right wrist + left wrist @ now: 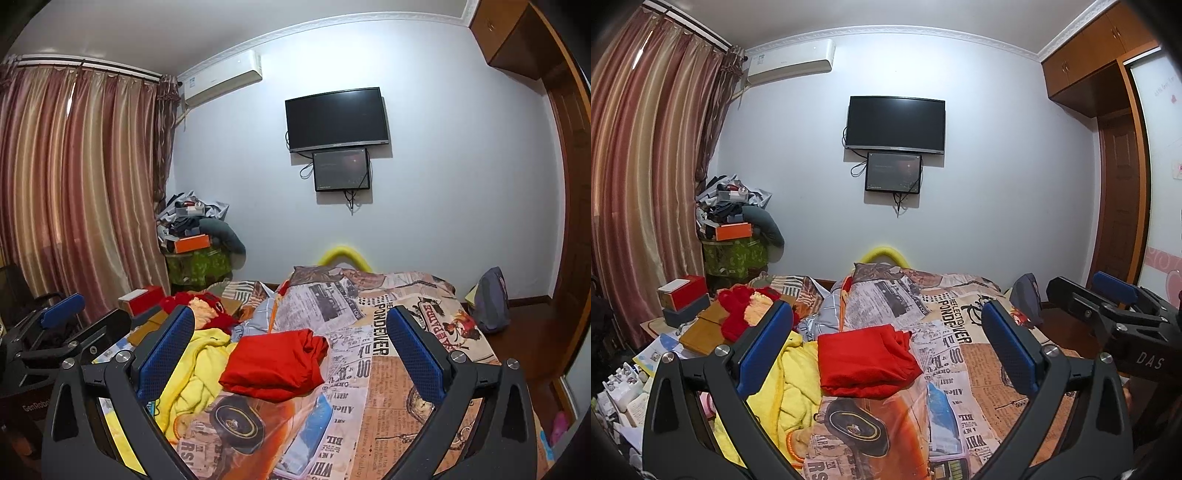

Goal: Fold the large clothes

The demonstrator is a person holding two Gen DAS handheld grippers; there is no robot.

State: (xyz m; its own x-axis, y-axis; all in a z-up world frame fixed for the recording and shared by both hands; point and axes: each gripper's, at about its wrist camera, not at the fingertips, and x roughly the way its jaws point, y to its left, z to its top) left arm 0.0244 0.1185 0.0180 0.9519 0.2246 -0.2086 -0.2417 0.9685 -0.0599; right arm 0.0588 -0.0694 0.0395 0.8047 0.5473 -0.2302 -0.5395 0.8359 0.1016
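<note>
A folded red garment [866, 363] [275, 360] lies on the bed's newspaper-print cover [960, 350] [369, 369]. To its left sprawls a crumpled yellow garment [792, 391] [192, 373]. A red and cream fuzzy item [746, 314] [207, 310] sits farther back on the left. My left gripper [886, 343] hovers open above the bed with the red garment between and beyond its blue pads. My right gripper [290, 347] is open too, framing the same garment. Neither holds anything. The right gripper [1108, 306] shows at the right edge of the left wrist view, and the left gripper [59, 328] at the left edge of the right wrist view.
A cluttered side table [683, 325] with red and grey boxes stands left of the bed. A heap of boxes and bags [735, 229] [195, 236] fills the corner by the curtain [646, 166]. A grey backpack [491, 306] rests at the bed's far right, and a wardrobe [1115, 147] lines the right wall.
</note>
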